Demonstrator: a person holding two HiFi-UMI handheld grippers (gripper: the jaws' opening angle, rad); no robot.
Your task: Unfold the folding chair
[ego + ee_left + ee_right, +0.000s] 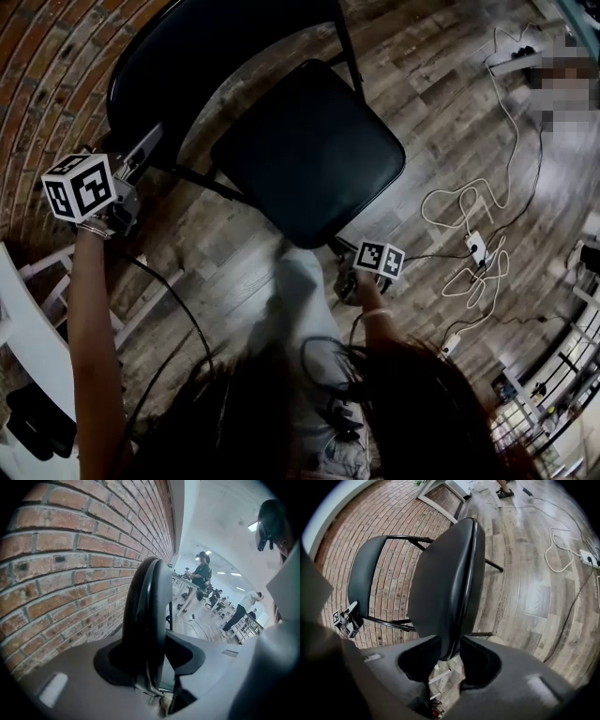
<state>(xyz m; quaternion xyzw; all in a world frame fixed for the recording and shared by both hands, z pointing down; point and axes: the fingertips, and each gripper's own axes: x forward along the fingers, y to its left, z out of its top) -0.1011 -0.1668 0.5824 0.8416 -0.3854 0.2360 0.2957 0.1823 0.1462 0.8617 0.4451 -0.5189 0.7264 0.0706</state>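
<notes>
The black padded folding chair (309, 150) stands by the brick wall (70, 573), seat (445, 588) lowered. It is judged nearly unfolded, with only the final settling left. Its backrest (145, 620) is straddled loosely by the wide-open left gripper (154, 660) — the seat's front edge is clamped by the right gripper (450, 653).

Backrest (178, 56) top cut off by head view's edge.

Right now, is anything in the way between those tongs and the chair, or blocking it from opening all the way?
Nothing visible. The right tongs are already closed on the front edge of the seat, and the backrest stands between the left tongs. The cables on the floor lie off to one side.
</notes>
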